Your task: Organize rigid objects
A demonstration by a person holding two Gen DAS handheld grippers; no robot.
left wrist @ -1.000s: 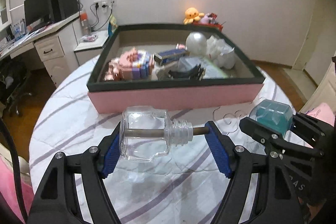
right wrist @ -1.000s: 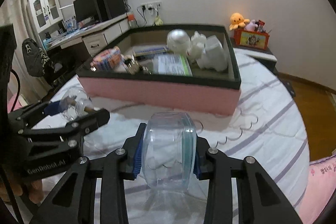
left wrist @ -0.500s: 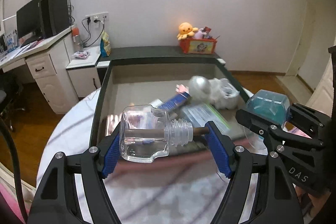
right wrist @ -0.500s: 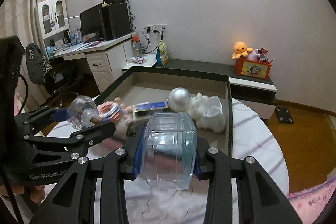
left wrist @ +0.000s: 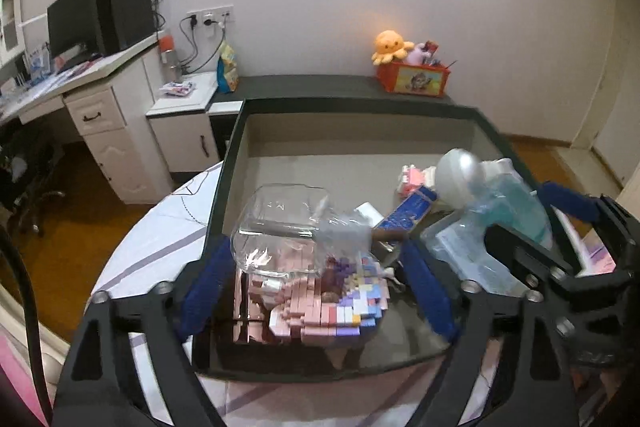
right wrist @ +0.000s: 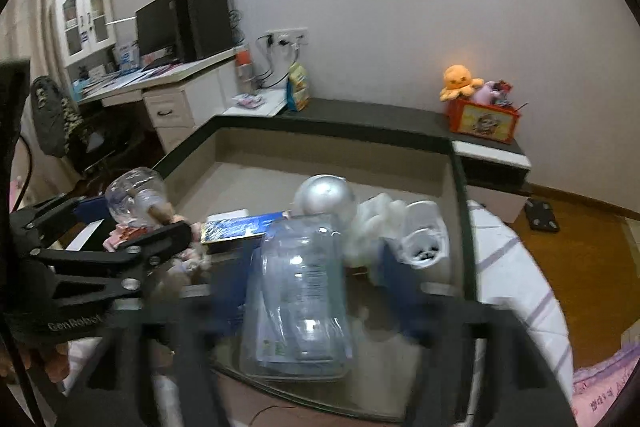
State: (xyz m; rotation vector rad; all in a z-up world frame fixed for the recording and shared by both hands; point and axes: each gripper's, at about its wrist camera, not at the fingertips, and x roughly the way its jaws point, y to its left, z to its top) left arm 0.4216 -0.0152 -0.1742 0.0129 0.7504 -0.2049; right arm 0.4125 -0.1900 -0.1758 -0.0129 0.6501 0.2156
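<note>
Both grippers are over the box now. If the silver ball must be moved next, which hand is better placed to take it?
Probably the right. The silver ball lies just beyond the right gripper, whose jaws have just been opening around the blue-tinted jar. The left gripper hangs over the pink blocks, further aside.

we now hover over the dark-rimmed box [left wrist: 224, 187], no longer short of its pink side. the left gripper [left wrist: 316, 279] has just been opening; the clear glass bottle [left wrist: 288, 231] sits loose between its pads. the right gripper [right wrist: 316, 283] has just been opening too, freeing the blue-tinted jar [right wrist: 300, 291].
</note>
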